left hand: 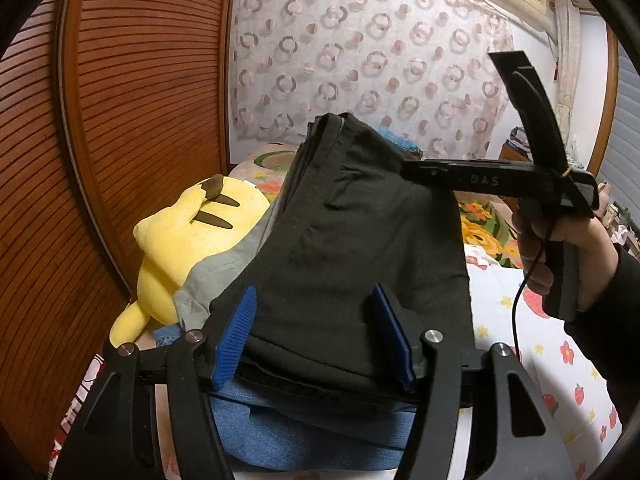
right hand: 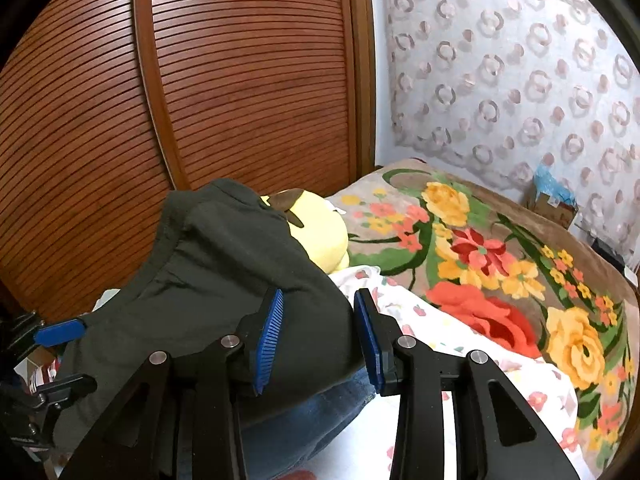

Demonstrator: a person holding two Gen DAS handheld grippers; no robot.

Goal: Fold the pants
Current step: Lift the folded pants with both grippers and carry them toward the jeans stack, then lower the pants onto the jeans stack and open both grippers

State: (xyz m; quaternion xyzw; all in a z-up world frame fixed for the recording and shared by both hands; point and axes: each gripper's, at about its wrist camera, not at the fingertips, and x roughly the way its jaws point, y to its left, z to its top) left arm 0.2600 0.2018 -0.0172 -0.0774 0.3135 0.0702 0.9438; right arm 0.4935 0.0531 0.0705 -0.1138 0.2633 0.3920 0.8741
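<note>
Left tongs (left hand: 314,336): spread, the near edge of the black pants (left hand: 352,220) lies between the blue pads, no pinch visible, cloth just sits in the gap. Right tongs (right hand: 318,338): also spread; in their own view the left pad rests against the pants' right edge, the right pad hangs clear over the sheet (right hand: 432,320). Neither grips. The pants are a folded bundle lying on a blue jeans pile (left hand: 320,428) at the bed's near edge, at 12 o'clock from the left tongs and 10 o'clock from the right. My read: fold is done or nearly so, and both tongs stand open either side to set the stack down or square it up. In the left view the right tongs sit at 2 o'clock, held by a hand (left hand: 560,248) in a dark sleeve, the tips reaching the bundle's far right corner; likely steadying it. Grey lining shows at the pants' left edge. Beyond at 10 o'clock a yellow plush (left hand: 192,240) lies against the bundle, so it could nudge the stack off square. Further at 1 o'clock, floral blanket (right hand: 500,260). Far: slatted wooden door (right hand: 248,80) left, lace curtain (left hand: 360,52) right.
</note>
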